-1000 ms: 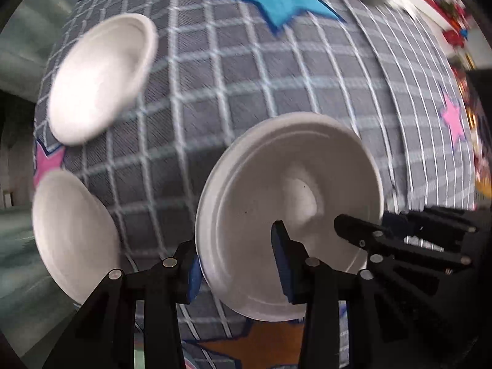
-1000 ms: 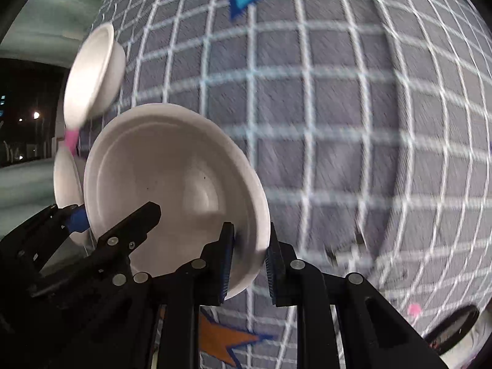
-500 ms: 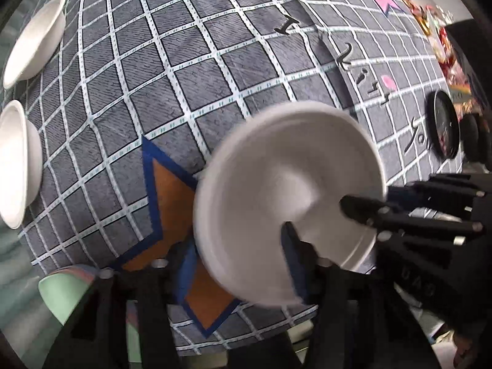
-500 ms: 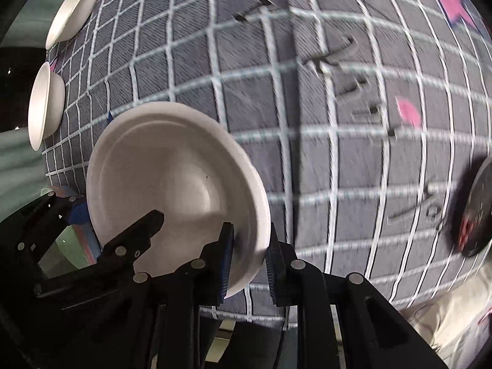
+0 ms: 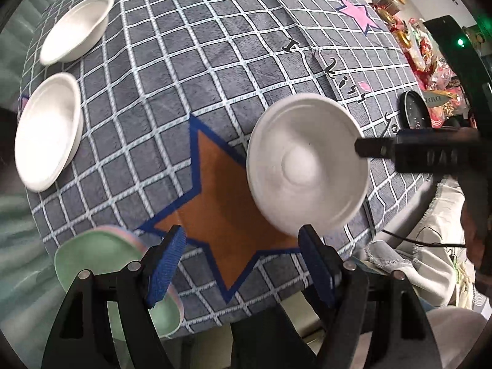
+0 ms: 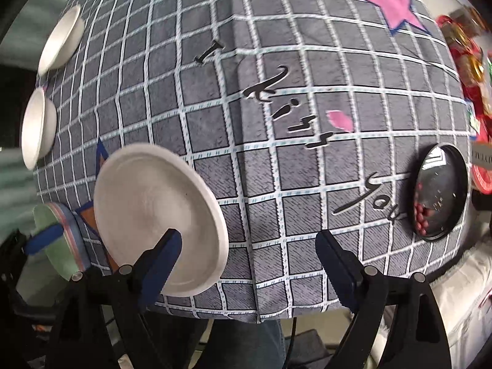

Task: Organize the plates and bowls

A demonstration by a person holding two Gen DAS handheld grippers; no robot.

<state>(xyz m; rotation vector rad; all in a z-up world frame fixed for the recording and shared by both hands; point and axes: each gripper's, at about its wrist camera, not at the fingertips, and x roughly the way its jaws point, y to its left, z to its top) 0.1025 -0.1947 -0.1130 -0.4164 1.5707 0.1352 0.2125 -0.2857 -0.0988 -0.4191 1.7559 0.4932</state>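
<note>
A white bowl (image 5: pixel 307 169) lies near the front edge of the grey checked tablecloth (image 5: pixel 190 70), partly on its orange star; it also shows in the right wrist view (image 6: pixel 153 212). My left gripper (image 5: pixel 243 264) is open and empty just in front of it. My right gripper (image 6: pixel 249 261) is open, the bowl beside its left finger. Two more white bowls (image 5: pixel 49 129) (image 5: pixel 77 27) sit at the far left. A stack of green and pink plates (image 5: pixel 101 261) lies at the front left corner.
A dark round lidded dish (image 6: pixel 439 190) with red bits sits at the cloth's right edge. Red and gold clutter (image 5: pixel 430 61) lies beyond it. The table's front edge (image 6: pixel 261 313) drops off right before the grippers.
Both grippers have opened and let go of the white bowl, which now rests on the cloth. Both have drawn back toward the front edge; the plate stack has come into view.
</note>
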